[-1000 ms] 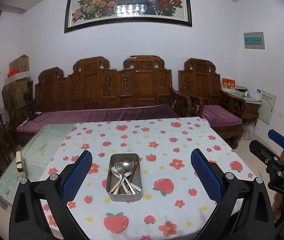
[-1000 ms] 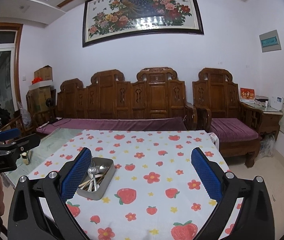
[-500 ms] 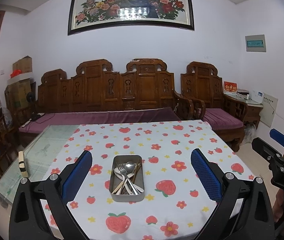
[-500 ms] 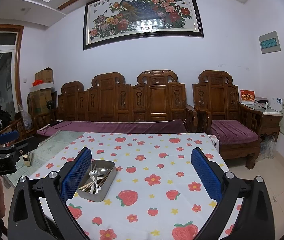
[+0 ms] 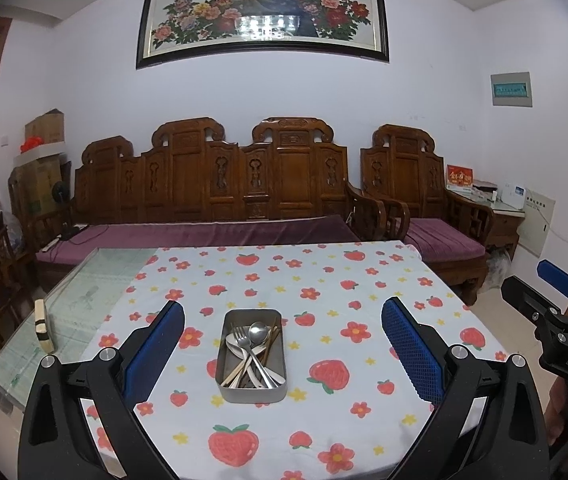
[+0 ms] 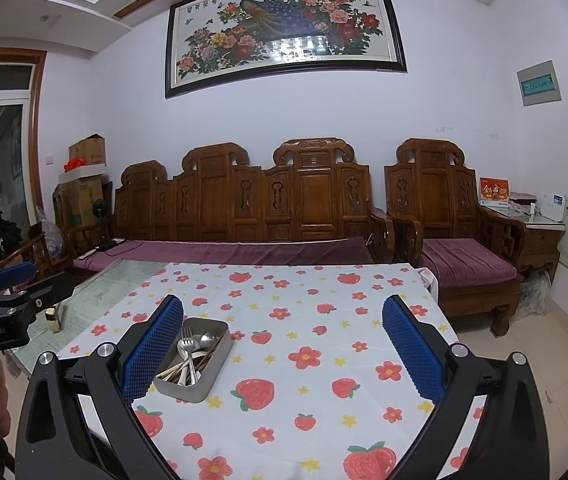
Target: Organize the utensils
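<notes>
A: Steel tin [image 5: 251, 354], one, sits mid-cloth on the table [image 5: 364, 280]. All utensils [image 5: 250, 354] are piled crossed inside it. That fits either sorted-away or waiting to be sorted out.

B: Counts?

A: One fork [image 5: 240, 338] for sure, one clear spoon bowl [image 5: 259, 332], more spoons under it, some pale sticks. Exact totals hidden by overlap.

B: Tools?

A: Left gripper [image 5: 283, 350] spread wide, empty, tin centred between its fingers. Right gripper [image 6: 283, 350] also wide, empty, tin by its left finger. Both held above the table, likely lining up.
</notes>
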